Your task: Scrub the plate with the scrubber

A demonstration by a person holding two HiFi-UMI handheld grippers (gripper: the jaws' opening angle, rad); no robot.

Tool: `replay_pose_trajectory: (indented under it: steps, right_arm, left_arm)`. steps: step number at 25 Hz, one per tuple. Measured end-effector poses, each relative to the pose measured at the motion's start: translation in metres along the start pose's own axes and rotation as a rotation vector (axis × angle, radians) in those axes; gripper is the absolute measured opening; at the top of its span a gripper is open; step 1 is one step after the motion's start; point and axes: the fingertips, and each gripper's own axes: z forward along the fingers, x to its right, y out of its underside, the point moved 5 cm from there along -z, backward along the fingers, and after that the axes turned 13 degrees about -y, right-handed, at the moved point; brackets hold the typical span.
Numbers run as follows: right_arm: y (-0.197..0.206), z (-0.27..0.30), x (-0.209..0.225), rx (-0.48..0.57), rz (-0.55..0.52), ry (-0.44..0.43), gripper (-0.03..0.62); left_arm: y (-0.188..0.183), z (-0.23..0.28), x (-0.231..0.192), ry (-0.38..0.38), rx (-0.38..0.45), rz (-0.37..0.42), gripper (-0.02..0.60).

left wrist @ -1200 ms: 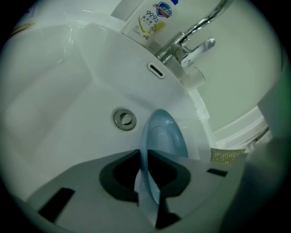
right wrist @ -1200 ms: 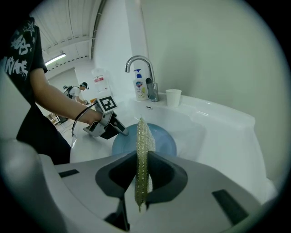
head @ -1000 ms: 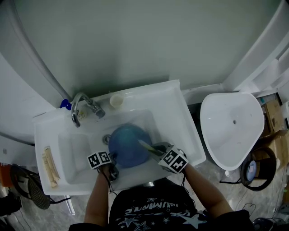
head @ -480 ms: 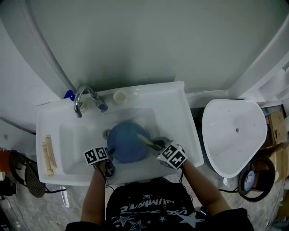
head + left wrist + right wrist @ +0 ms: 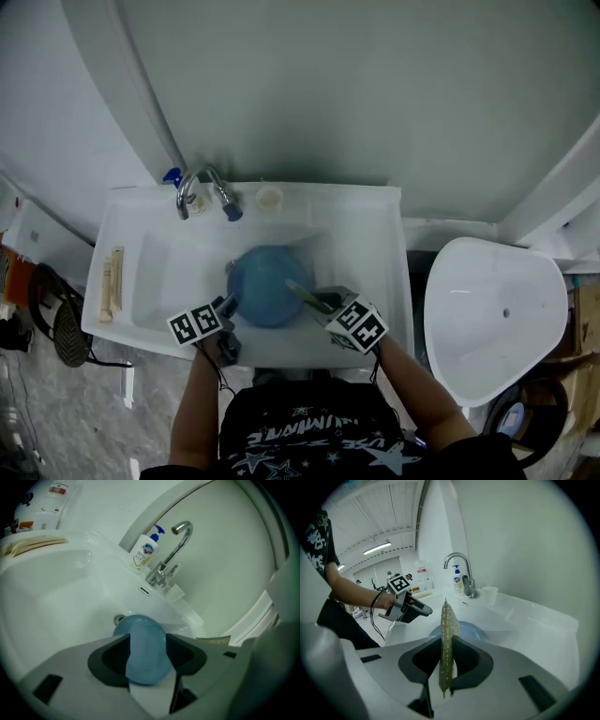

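The round blue plate lies in the white sink basin near the drain. My left gripper hovers at the plate's left edge, above it. Its jaws have just been opening and now stand open; the plate shows through the gap, lower down, with nothing pressed between the pads. My right gripper is at the plate's right edge, shut on the thin yellow-green mesh scrubber, which stands on edge between its jaws. From the right gripper view the left gripper hangs free above the basin.
A chrome faucet stands at the sink's back rim, with a soap pump bottle to its left and a small white cup to its right. Pale sticks lie on the left rim. A white fixture stands to the right.
My left gripper has let go of the plate's left edge and lifted off it. The plate now rests in the basin. The right gripper has barely moved with the scrubber.
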Motion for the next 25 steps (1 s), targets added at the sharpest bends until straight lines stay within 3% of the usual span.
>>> replay_pose_trajectory:
  steps: [7, 13, 25]
  right_arm:
    - [-0.010, -0.011, -0.005, 0.035, -0.078, -0.077, 0.072]
    - [-0.024, -0.012, -0.007, 0.101, -0.100, -0.135, 0.072]
    - [-0.020, -0.014, -0.028, 0.121, -0.074, -0.121, 0.072]
  left_arm:
    - [0.021, -0.061, 0.037, 0.026, 0.148, -0.037, 0.231]
    - [0.046, -0.097, 0.049, 0.021, 0.221, -0.060, 0.229]
    - [0.076, -0.145, 0.034, -0.033, 0.308, -0.063, 0.125]
